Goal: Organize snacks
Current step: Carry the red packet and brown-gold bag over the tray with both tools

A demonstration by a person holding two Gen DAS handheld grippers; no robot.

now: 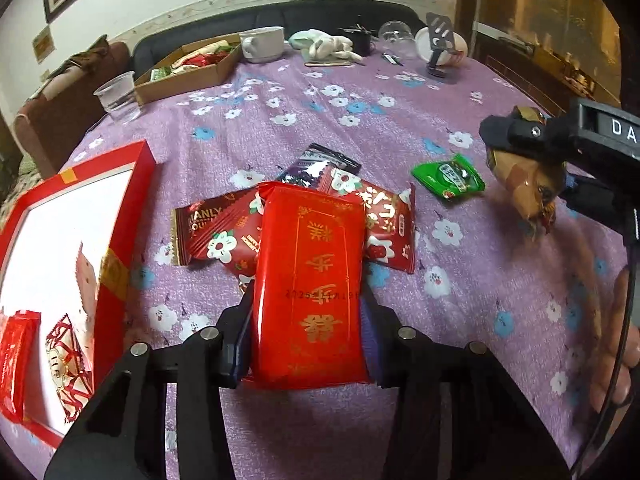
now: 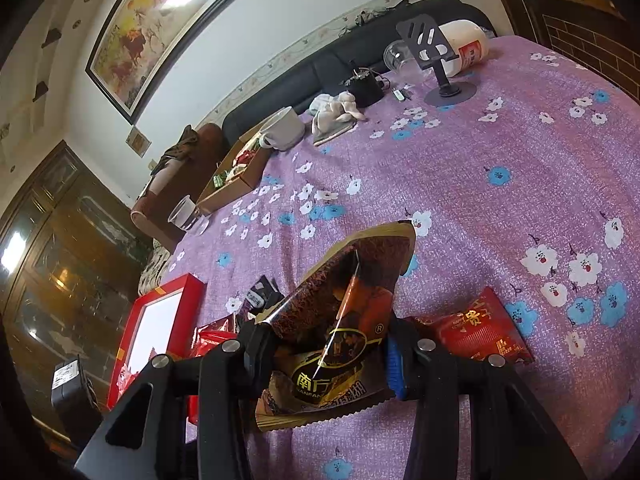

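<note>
My left gripper [image 1: 306, 316] is shut on a bright red snack packet with gold lettering [image 1: 310, 280] and holds it above a pile of dark red snack packets [image 1: 218, 236] and a black one [image 1: 320, 162]. A green packet [image 1: 448, 176] lies to the right. A red gift box with a white inside [image 1: 72, 264] sits at the left and holds a few packets. My right gripper [image 2: 326, 344] is shut on a brown and gold snack packet [image 2: 344, 320], lifted off the table; it also shows in the left wrist view [image 1: 524, 184]. A red packet [image 2: 480, 332] lies beside it.
A purple flowered tablecloth [image 1: 360, 120] covers the table. At the back are a cardboard tray of snacks [image 1: 192, 68], a clear plastic cup [image 1: 118, 96], a white mug [image 1: 262, 44], a soft toy [image 1: 328, 46], a phone stand [image 1: 440, 40] and a dark sofa behind.
</note>
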